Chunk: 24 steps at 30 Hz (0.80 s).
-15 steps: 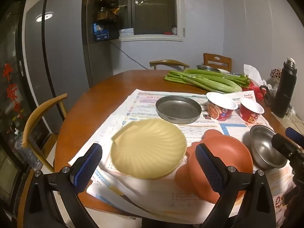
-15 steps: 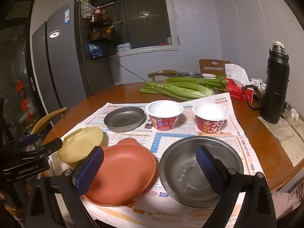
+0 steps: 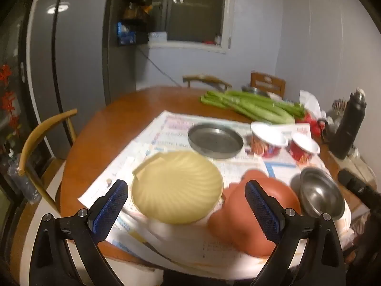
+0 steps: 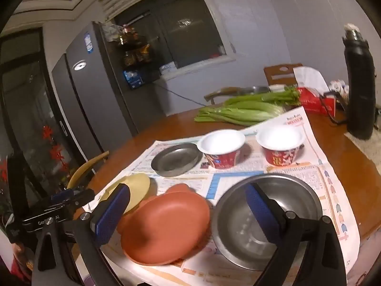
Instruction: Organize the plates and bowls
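On the round wooden table (image 3: pixel 114 119), newspaper (image 4: pixel 316 174) covers the near part, and along its near edge lie a cream shell-shaped plate (image 3: pixel 177 187), a terracotta plate (image 4: pixel 166 224) and a steel bowl (image 4: pixel 266 221), in that order from left to right. Behind them, toward the middle of the table, stand a grey metal dish (image 4: pixel 176 158) and two red paper bowls (image 4: pixel 222 149), with celery (image 4: pixel 243 110) near the far edge. The left gripper (image 3: pixel 185 211) hangs with jaws wide apart over the cream plate, the right gripper (image 4: pixel 188 214) likewise over the terracotta plate and steel bowl, neither holding anything.
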Available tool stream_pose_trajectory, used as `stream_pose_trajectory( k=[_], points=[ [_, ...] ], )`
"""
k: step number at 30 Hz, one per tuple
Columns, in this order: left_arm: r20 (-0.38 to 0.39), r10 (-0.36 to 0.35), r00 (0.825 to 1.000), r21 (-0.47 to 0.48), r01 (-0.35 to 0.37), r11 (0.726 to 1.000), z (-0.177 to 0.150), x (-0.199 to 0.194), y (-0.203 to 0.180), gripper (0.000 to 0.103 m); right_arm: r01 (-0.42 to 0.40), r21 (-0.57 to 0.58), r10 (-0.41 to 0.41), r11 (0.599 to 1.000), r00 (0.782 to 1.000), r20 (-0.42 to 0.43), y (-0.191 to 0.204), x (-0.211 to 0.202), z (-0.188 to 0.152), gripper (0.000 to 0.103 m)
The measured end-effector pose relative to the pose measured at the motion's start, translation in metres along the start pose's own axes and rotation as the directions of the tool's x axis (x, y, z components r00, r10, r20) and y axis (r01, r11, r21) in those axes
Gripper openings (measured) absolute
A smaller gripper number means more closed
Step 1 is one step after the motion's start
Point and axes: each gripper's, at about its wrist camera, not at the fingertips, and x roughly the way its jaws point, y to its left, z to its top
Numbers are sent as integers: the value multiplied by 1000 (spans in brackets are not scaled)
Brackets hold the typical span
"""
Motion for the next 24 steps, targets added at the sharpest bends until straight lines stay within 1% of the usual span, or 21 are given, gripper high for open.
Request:
stream_pose_trajectory(
  k=[1, 3, 5, 6, 8, 9, 11, 13, 15, 17, 20, 22, 24],
  points=[
    [23, 1, 1000, -16, 0, 1000, 1, -3, 1, 99, 29, 11, -28, 1000, 999, -15, 0, 1, -1, 98],
    [40, -5, 999, -27, 6, 1000, 4, -6, 2, 99, 81, 55, -78, 995, 996, -50, -12, 6, 3, 98],
    [50, -4, 999, -25, 6, 1000, 6, -8, 1, 99, 94, 82, -90, 992, 994, -55, -20, 8, 2, 98],
    [54, 3, 999, -23, -2, 1000, 6, -9, 0, 99, 112, 91, -108, 990, 993, -52, -23, 7, 2, 98],
    [84, 63, 994, -5, -63, 998, 5, -10, -5, 99, 159, 95, -155, 983, 987, -45, -27, 7, 2, 98],
    [108, 101, 989, 25, -104, 994, 4, -8, -9, 99, 176, 95, -172, 980, 984, -40, -28, 6, 2, 98],
    [122, 126, 985, 74, -135, 988, 2, -7, -16, 99, 200, 97, -199, 975, 980, -25, -30, 4, 2, 98],
    [112, 111, 988, 90, -121, 989, 1, -6, -17, 99, 207, 78, -206, 975, 978, -15, -28, 2, 2, 98],
    [99, 86, 991, 88, -95, 992, 2, -5, -17, 99, 219, 41, -219, 975, 976, -6, -24, 2, 3, 98],
    [97, 75, 992, 89, -84, 992, 1, -6, -18, 99, 218, 13, -218, 976, 976, -6, -19, 2, 3, 98],
    [93, 73, 993, 92, -81, 992, -2, -6, -18, 99, 187, -15, -187, 982, 982, -15, -14, 4, 1, 98],
    [88, 74, 993, 92, -82, 992, -2, -5, -18, 99, 155, -12, -155, 988, 988, -22, -12, 5, 0, 98],
    [82, 75, 994, 93, -83, 992, -1, -3, -19, 99, 142, -10, -142, 990, 989, -30, -9, 6, -2, 98]
  ],
)
